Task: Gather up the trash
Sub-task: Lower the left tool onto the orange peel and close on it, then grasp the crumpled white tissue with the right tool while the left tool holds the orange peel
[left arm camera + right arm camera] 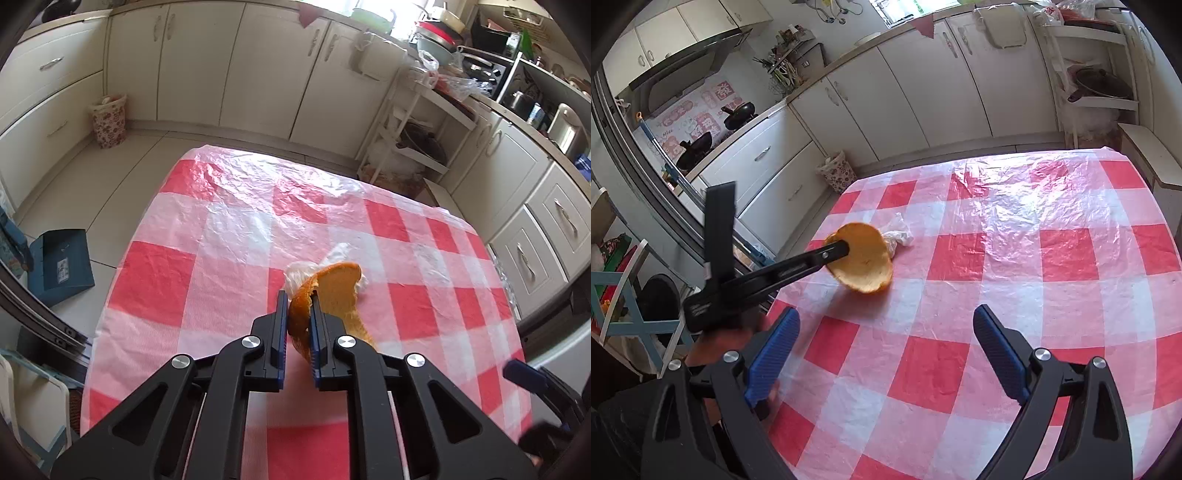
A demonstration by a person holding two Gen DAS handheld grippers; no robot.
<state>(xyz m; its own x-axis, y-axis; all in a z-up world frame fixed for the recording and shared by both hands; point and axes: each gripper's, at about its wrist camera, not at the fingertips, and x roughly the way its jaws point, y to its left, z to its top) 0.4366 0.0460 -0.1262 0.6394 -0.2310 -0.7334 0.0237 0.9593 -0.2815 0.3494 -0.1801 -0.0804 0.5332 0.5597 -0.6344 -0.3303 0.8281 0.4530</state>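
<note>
A curved piece of orange peel (338, 291) (866, 260) is held just above the red-and-white checked tablecloth (221, 240) (1034, 295), with my left gripper (298, 300) (843, 248) shut on its edge. Right behind the peel lies a crumpled white wad of tissue or plastic (301, 272) (900, 236) on the cloth. In the right wrist view my right gripper (886, 314) stands open over the cloth on the near side of the peel, with nothing between its blue pads (997, 350). One of its blue fingers (524, 373) shows at the right edge of the left wrist view.
A floral waste basket (109, 122) (838, 171) stands on the floor by the white cabinets. A blue dustpan (61, 264) lies on the floor left of the table. A white shelf rack (406, 140) with pots stands past the table's far corner.
</note>
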